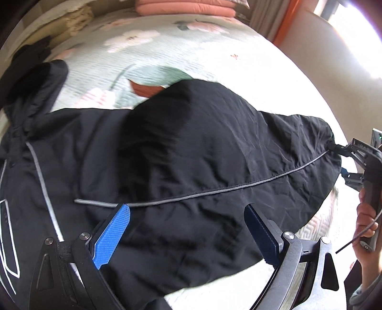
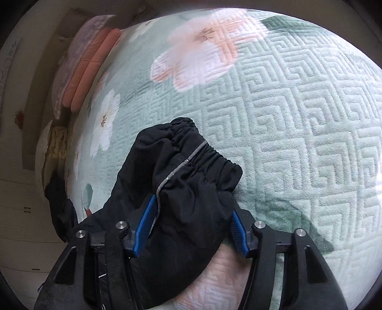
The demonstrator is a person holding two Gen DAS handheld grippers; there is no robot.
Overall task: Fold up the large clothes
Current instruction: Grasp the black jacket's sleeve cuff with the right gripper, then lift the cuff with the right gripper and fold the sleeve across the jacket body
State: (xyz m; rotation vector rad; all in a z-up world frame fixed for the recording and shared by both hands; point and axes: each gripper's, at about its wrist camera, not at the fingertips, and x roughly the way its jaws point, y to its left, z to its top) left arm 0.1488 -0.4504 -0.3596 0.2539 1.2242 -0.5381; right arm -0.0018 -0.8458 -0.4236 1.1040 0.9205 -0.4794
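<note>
A black jacket (image 1: 191, 147) with thin grey piping lies spread on the bed; one sleeve runs out to the right. My left gripper (image 1: 188, 236) hovers just above the sleeve, open and empty, blue pads wide apart. My right gripper (image 2: 191, 229) has its blue pads against both sides of the sleeve's gathered elastic cuff (image 2: 191, 167), pinching the bunched cloth. In the left wrist view the right gripper (image 1: 343, 162) sits at the sleeve's far right end. The jacket body (image 1: 35, 178) lies at the left.
The bed has a pale green quilted cover (image 2: 298, 107) with pink flowers. Folded pink and grey bedding (image 1: 186, 8) lies at the head. Dark clothing (image 1: 31, 54) lies at the bed's left edge. A wall (image 1: 334, 59) runs along the right side.
</note>
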